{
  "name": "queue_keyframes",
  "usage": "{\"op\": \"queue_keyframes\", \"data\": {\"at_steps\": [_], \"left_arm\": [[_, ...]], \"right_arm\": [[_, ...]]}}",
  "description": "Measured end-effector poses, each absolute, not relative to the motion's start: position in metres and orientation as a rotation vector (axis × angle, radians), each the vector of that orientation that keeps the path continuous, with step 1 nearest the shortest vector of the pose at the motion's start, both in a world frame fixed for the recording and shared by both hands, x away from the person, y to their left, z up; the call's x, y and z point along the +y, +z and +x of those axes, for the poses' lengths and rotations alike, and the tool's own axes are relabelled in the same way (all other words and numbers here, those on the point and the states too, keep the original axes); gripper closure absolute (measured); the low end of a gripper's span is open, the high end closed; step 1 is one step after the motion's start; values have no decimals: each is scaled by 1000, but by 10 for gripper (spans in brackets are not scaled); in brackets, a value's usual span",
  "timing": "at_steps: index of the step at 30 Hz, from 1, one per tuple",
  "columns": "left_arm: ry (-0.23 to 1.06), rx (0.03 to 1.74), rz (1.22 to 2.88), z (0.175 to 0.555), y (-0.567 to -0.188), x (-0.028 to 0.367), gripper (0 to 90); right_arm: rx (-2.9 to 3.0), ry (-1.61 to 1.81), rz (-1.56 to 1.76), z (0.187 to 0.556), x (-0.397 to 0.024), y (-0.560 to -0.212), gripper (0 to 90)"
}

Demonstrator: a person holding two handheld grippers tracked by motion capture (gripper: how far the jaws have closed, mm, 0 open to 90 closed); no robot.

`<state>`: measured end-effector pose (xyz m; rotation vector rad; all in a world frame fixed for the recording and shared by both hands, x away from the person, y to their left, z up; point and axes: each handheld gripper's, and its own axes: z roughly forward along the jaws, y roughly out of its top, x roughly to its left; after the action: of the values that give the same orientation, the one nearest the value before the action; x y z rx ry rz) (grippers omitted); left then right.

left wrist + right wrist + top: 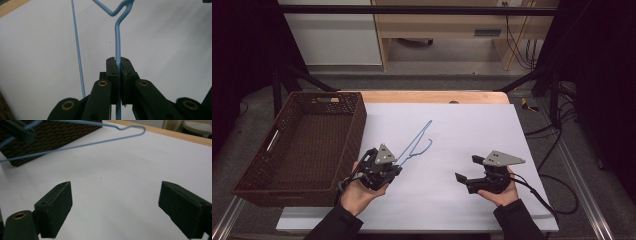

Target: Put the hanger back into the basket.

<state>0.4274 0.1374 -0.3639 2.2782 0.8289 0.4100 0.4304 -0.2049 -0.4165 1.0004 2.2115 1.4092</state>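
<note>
Hanger (417, 141): light blue wire. Basket (262, 170): dark brown, woven criss-cross pattern. Sheet (472, 130) on tabletop: plain white. Tabletop edge (437, 96): light wood colour. Left claw (397, 171): black, grey plate on top, gold dots on arms. Right claw (466, 169): black, grey plate too. Sleeves (334, 225): black.

The hanger (415, 141) sits pinched between the left gripper's (398, 169) fingers (112, 75) and runs on ahead of them over the sheet (462, 130). The basket (302, 145) lies left of those fingers, on the table (432, 96). The right gripper (468, 171) is well right of the hanger, sheet between its fingers (56, 205).
</note>
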Motion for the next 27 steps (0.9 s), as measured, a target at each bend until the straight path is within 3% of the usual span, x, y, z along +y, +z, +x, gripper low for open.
{"op": "queue_keyframes", "data": {"at_steps": [8, 27], "left_arm": [[377, 746, 2259, 428, -337, 141, 873], [307, 643, 2271, 445, -292, 160, 873]], "right_arm": [[2155, 1357, 1056, 427, -230, -416, 41], [2092, 1320, 1120, 417, -261, -416, 28]]}}
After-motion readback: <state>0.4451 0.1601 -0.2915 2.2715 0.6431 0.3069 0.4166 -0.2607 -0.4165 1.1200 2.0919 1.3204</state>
